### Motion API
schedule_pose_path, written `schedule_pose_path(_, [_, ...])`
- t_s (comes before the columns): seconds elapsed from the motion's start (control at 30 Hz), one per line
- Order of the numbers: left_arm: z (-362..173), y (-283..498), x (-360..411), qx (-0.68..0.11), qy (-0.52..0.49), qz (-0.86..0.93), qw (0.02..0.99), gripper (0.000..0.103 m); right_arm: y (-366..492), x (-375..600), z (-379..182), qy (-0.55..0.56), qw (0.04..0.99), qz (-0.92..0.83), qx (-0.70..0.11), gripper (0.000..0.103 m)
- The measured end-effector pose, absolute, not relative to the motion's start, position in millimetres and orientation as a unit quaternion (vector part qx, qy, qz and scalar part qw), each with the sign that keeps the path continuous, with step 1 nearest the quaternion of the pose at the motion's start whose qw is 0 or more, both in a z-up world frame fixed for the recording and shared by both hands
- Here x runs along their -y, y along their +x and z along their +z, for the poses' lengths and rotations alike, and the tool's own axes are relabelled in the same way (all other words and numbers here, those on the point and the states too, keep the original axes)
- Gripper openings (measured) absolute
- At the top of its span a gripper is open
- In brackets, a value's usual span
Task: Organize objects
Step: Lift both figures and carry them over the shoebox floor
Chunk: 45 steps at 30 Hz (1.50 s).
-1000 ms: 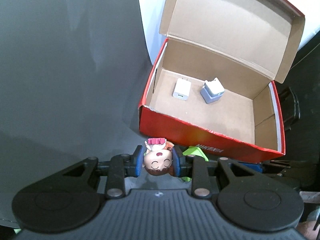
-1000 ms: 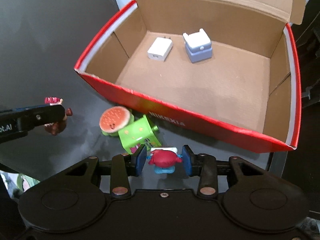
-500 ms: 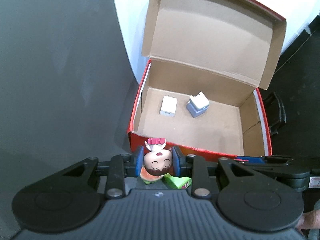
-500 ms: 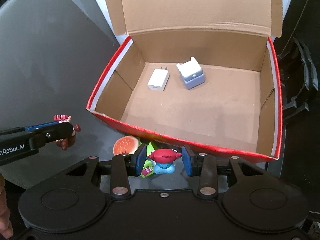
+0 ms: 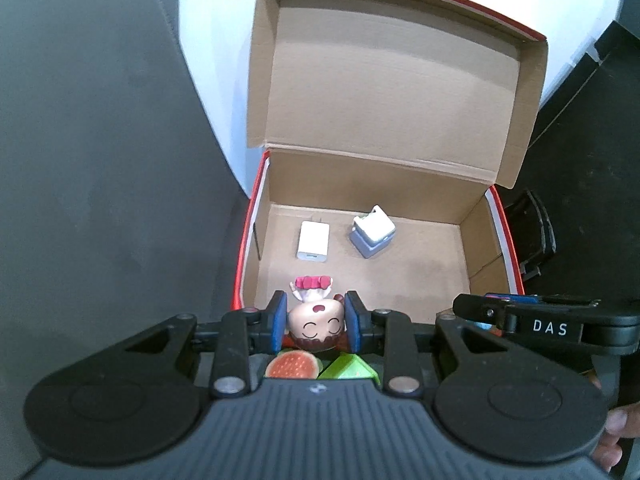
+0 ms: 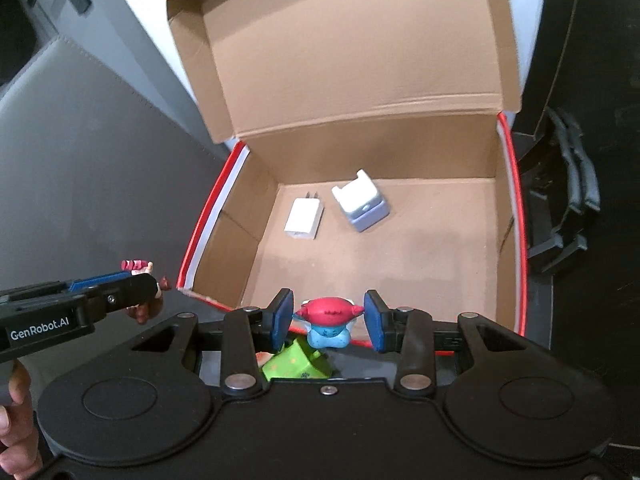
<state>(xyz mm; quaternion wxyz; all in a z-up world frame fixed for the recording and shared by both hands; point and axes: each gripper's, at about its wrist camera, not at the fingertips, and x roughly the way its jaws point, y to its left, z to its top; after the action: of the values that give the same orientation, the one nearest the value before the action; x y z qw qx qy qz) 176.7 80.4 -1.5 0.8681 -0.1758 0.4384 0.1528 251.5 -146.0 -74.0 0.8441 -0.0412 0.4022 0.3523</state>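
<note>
An open red cardboard box holds a white charger and a blue-and-white charger. My left gripper is shut on a small doll figure held upside down, level with the box's near rim. My right gripper is shut on a red-and-blue toy figure over the box's near edge. Below the grippers on the grey surface lie a burger toy and a green block toy.
The box lid stands upright at the back against a white wall. A grey cushioned surface spreads to the left. A black object sits right of the box. A person's fingers hold the left gripper.
Both grippers have risen with their toys and come over the box's near edge. The burger and green block now sit below and behind the fingers.
</note>
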Motion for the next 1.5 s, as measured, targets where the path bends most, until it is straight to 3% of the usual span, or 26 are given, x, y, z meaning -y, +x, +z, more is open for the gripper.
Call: schedule_pose_path(1.5, [-38,264,-104,-0.469,-0.17,0.127,0.857,0.029,328,169,-56,-0.012,0.883,0.293,-0.366,0.038])
